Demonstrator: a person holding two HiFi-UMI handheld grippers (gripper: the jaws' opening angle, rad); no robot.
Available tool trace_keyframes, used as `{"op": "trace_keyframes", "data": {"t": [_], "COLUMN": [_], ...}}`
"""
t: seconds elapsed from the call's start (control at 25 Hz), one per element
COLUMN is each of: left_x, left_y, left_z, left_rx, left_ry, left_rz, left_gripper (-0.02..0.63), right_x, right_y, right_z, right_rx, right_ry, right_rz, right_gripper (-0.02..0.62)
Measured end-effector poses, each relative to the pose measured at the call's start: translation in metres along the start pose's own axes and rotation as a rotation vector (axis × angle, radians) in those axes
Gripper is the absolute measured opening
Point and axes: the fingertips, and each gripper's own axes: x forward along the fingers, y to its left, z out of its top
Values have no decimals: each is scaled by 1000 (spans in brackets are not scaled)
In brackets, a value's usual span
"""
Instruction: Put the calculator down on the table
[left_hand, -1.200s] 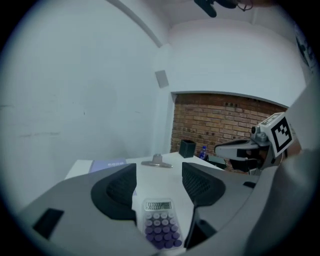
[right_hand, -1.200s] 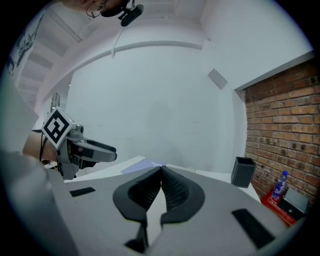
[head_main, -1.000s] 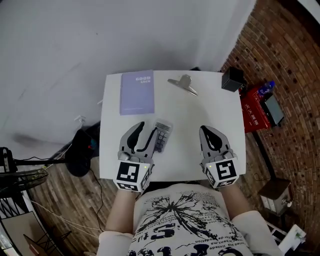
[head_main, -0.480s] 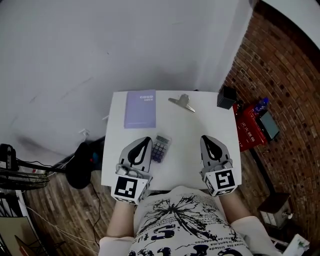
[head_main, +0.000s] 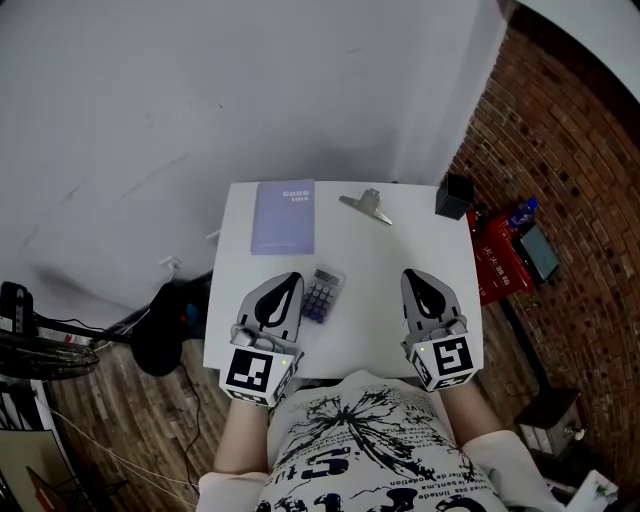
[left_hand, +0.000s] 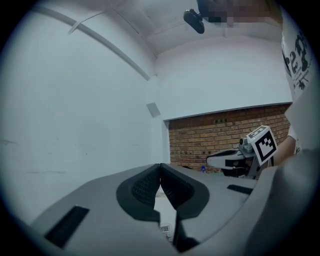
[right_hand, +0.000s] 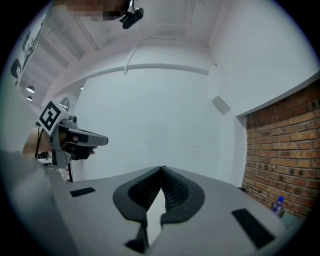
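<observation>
White tabletop (head_main: 375, 265) lies under both of my tools, seen from above. The grey calculator (head_main: 322, 294) lies flat on it, keys up, just to the right of my left gripper (head_main: 291, 279). I cannot tell whether the jaw's side touches the calculator's edge.

In the left gripper view the two ribbed pads meet at their tips, with only a thin wedge of gap lower down. Nothing is held between them. Through that gap a scrap of something with print on it shows low down, too small to name.

My right gripper (head_main: 413, 276) rests over the right part of the table, well apart from the calculator. Its own view shows its jaws brought together at the tips the same way, with bare white surface showing through the slit beneath them. It has hold of nothing.

Both tools point away from me toward the far edge. Their marker cubes sit near the table's near edge, close to my shirt (head_main: 365, 440).

Toward the far edge, a pale purple notebook (head_main: 283, 216) lies flat on the left. A silver binder clip (head_main: 367, 205) lies near the middle. A small black box (head_main: 455, 196) stands at the far right corner.
</observation>
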Motion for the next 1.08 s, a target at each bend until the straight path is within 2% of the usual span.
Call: {"op": "trace_keyframes", "data": {"t": [0.56,1.08], "left_x": [-7,-13], "left_y": [-8,4], "left_z": [-5,-7], "left_rx": [-6,-20], "left_ry": [4,1], "left_rz": [-23,-7], "left_gripper": [15,14], "right_x": [-9,-2], "right_y": [7,12], "right_z": [-10,-6], "right_rx": [-5,-27], "right_ry": [28,24], "right_rz": [-6,-1], "right_gripper": [12,12]}}
